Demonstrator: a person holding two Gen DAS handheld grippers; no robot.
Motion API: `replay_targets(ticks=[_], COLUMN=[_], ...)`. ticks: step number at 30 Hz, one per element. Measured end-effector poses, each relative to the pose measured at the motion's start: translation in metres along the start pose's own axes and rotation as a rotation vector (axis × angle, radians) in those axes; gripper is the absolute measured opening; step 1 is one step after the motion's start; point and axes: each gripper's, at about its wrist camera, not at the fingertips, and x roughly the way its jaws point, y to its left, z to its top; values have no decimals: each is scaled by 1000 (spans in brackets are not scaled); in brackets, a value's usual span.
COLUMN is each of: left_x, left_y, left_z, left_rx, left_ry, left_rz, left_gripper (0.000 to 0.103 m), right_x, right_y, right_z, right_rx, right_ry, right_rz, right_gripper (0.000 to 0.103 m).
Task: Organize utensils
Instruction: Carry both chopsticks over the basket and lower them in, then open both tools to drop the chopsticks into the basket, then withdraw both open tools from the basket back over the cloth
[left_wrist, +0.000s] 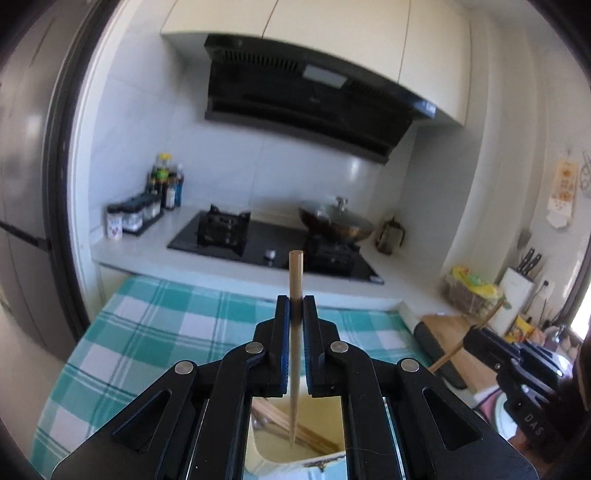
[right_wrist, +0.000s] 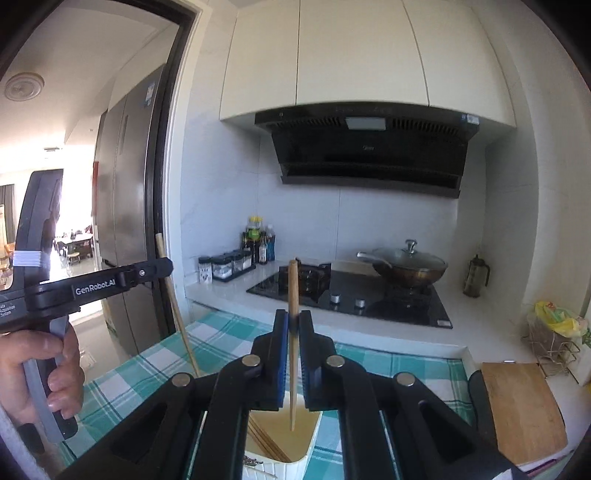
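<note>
My left gripper (left_wrist: 295, 306) is shut on a wooden chopstick (left_wrist: 295, 273) held upright, its thin tip down inside a cream utensil holder (left_wrist: 325, 459) that holds several chopsticks. My right gripper (right_wrist: 293, 321) is shut on another wooden chopstick (right_wrist: 293, 288), also upright, its tip over the same cream holder (right_wrist: 295, 459). The left gripper (right_wrist: 162, 266) with its chopstick (right_wrist: 177, 314) shows at the left of the right wrist view. The right gripper (left_wrist: 476, 339) with its chopstick (left_wrist: 448, 356) shows at the right of the left wrist view.
The holder stands on a teal checked cloth (left_wrist: 147, 332). Behind are a black gas hob (right_wrist: 354, 291), a lidded wok (right_wrist: 406, 266), condiment bottles and jars (right_wrist: 236, 258). A wooden cutting board (right_wrist: 521, 410) lies at right. A fridge (right_wrist: 125, 221) stands at left.
</note>
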Motion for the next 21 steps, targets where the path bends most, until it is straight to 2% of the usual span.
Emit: replay_targets(ticks=[5, 8, 10, 13, 15, 16, 17, 18, 19, 21], left_x=[58, 79, 89, 93, 97, 93, 87, 79, 67, 47], left_y=[13, 15, 15, 17, 19, 21, 23, 24, 25, 30], left_z=[-26, -42, -49, -51, -51, -52, -52, -53, -55, -64], left_rx=[0, 13, 9, 4, -20, -34, -41, -36, -23, 7], left_ry=[239, 331, 359, 364, 387, 390, 382, 368, 356, 372], left_rz=[20, 32, 31, 39, 39, 31, 24, 23, 28, 27], left_gripper=[4, 4, 5, 5, 14, 30, 46, 52, 59, 64], right_x=[74, 112, 127, 135, 139, 141, 139, 139, 134, 114], right_y=[0, -3, -6, -9, -14, -15, -17, -19, -21, -25], right_z=[-32, -51, -58, -63, -63, -63, -63, -61, -60, -60], right_rx=[-7, 14, 40, 65, 107, 127, 148, 169, 186, 202], right_ry=[275, 432, 483, 485, 483, 478, 465, 444, 415, 380], right_rz=[55, 75, 85, 80, 84, 88, 92, 92, 91, 82], right_gripper=[6, 6, 6, 6, 9, 14, 32, 39, 41, 41])
